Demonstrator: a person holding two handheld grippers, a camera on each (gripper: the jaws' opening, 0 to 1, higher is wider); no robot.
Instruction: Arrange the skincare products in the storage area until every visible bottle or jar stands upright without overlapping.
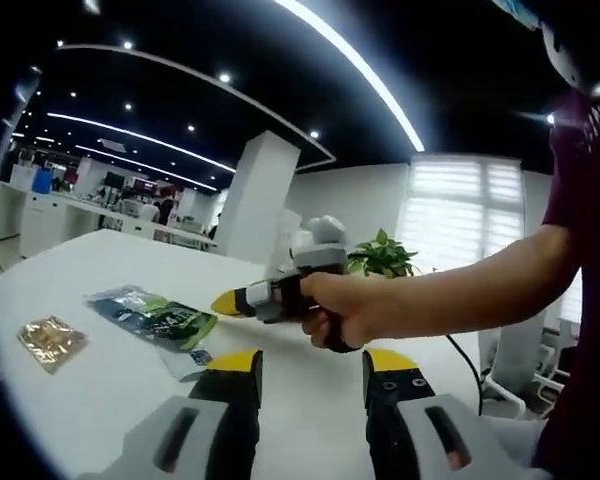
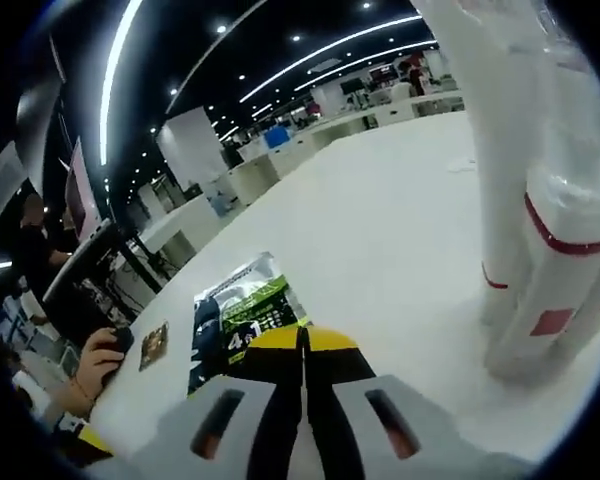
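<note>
I am holding my left gripper (image 1: 308, 372) low over the white table (image 1: 90, 290), its jaws standing well apart with nothing between them. Ahead of it, my hand (image 1: 342, 312) is gripping the right gripper (image 1: 242, 300), whose yellow tips are pointing toward a green sachet (image 1: 158, 316) lying flat on the table. A small gold packet (image 1: 50, 340) is lying near the sachet, apart from it.

In the right gripper view, my right gripper (image 2: 302, 352) is showing its jaws pressed together, gripping nothing, just beside the sachet (image 2: 238, 312). White bottles with red bands (image 2: 545, 200) are standing upright at the right, close together; whether they are touching I cannot tell.
</note>
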